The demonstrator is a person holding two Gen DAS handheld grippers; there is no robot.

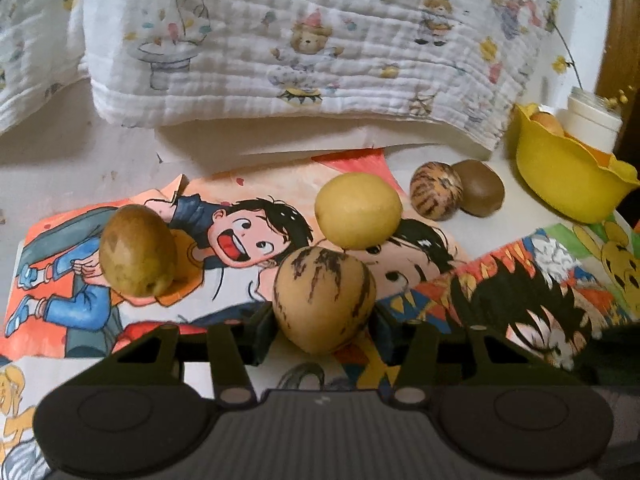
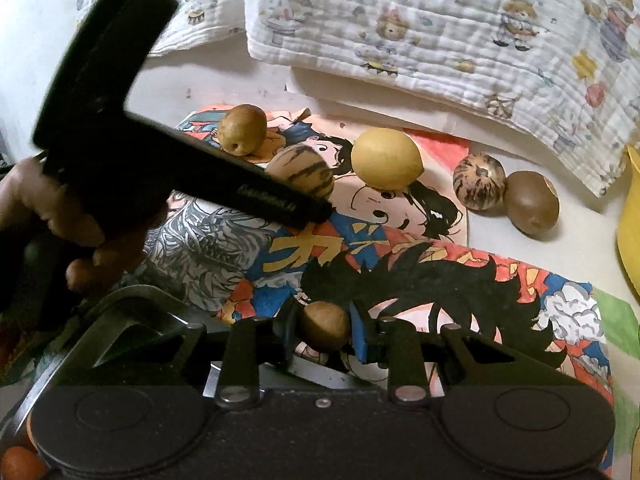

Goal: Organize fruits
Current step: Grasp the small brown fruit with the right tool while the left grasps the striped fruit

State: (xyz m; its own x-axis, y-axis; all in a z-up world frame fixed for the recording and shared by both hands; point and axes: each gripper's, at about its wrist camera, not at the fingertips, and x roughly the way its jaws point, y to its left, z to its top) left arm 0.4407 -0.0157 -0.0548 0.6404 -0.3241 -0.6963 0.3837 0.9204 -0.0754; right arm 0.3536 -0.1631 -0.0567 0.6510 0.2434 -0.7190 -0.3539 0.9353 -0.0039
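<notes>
My left gripper (image 1: 324, 328) is shut on a tan fruit with dark stripes (image 1: 324, 300), which also shows in the right wrist view (image 2: 302, 170) behind the left gripper's body (image 2: 120, 128). My right gripper (image 2: 322, 328) is shut on a small brown round fruit (image 2: 324, 326), held above the cartoon sheets. On the table lie a yellow lemon (image 1: 358, 210), a greenish-brown fruit (image 1: 136, 250), a striped round fruit (image 1: 436, 191) and a brown kiwi (image 1: 480, 194). A yellow bowl (image 1: 568, 176) at the right holds some fruit.
Cartoon-printed sheets (image 1: 224, 280) cover the white table. A folded bear-print cloth (image 1: 300, 40) lies across the back. A white jar (image 1: 592, 120) stands behind the bowl. A metal tray rim (image 2: 132, 320) and an orange fruit (image 2: 18, 464) sit low left in the right wrist view.
</notes>
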